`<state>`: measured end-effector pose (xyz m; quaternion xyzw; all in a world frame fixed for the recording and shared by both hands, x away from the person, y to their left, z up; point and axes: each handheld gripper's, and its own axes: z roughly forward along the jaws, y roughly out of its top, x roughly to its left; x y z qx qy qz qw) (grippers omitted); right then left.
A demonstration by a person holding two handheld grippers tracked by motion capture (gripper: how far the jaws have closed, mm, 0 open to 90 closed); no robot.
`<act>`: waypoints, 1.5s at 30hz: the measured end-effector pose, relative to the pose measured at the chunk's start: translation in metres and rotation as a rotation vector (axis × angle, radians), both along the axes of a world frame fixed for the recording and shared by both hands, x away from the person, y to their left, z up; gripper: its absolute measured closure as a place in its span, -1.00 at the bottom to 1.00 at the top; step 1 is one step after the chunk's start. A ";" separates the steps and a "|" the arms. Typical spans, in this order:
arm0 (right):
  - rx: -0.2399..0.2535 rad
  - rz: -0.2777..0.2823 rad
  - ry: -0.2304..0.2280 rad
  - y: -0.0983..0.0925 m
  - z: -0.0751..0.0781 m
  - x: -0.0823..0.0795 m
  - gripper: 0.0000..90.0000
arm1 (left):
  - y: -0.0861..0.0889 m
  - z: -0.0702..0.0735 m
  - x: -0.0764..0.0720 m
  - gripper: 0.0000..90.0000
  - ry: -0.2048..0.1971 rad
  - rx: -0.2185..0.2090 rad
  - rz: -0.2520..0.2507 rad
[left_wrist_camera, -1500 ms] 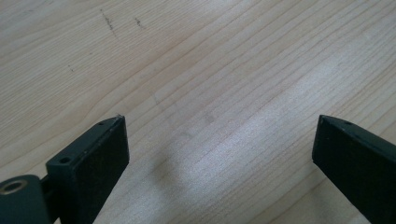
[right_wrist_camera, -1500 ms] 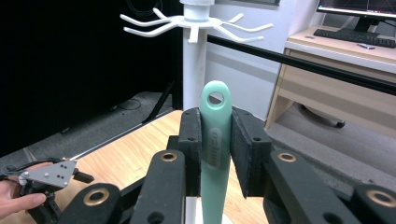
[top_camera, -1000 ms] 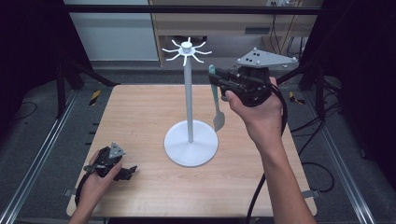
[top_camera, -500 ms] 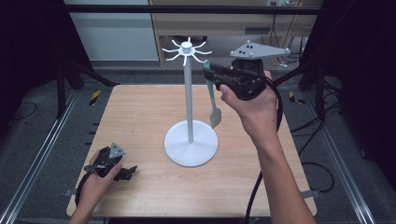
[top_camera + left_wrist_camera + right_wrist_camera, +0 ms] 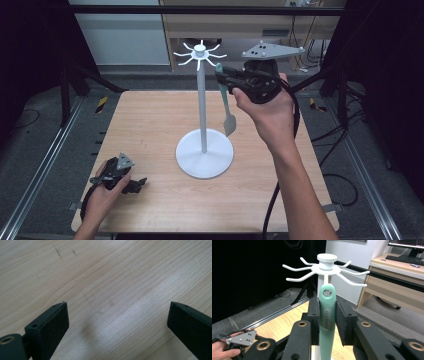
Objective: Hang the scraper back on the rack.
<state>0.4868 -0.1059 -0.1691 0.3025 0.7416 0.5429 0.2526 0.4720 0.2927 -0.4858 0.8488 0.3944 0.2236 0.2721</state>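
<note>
Mint-green plastic forms the handle of the spatula [image 5: 327, 320], which has a round hanging hole near its top end and a grey blade at the bottom, seen in the high view hanging just right of the stand's pole. The right gripper [image 5: 327, 322] has its jaws pressed on both sides of that handle, partly closed around it, and holds it raised beside the white hook stand [image 5: 200, 100]. The handle's hole sits just below the ring of white hooks at the stand's top, right in front of one hook, though I cannot tell whether they touch. The spatula's long axis runs nearly upright, hole end up and blade pointing down toward the round white base. Bare wooden table [image 5: 150, 125] lies open all around the base, with the edges well away. Near the front left corner the left gripper [image 5: 117, 320] rests low over the wood, its jaws spread wide with nothing between them.
</note>
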 end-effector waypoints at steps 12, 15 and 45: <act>-0.006 0.001 0.008 0.004 -0.001 0.006 0.66 | 0.000 0.000 0.000 -0.92 -0.001 0.001 0.000; -0.004 0.002 0.014 0.005 -0.001 0.007 0.66 | 0.000 0.000 0.000 -0.92 -0.001 0.003 -0.001; -0.003 0.006 0.020 0.012 -0.004 0.013 0.65 | -0.001 -0.001 0.000 -0.92 0.003 0.008 -0.005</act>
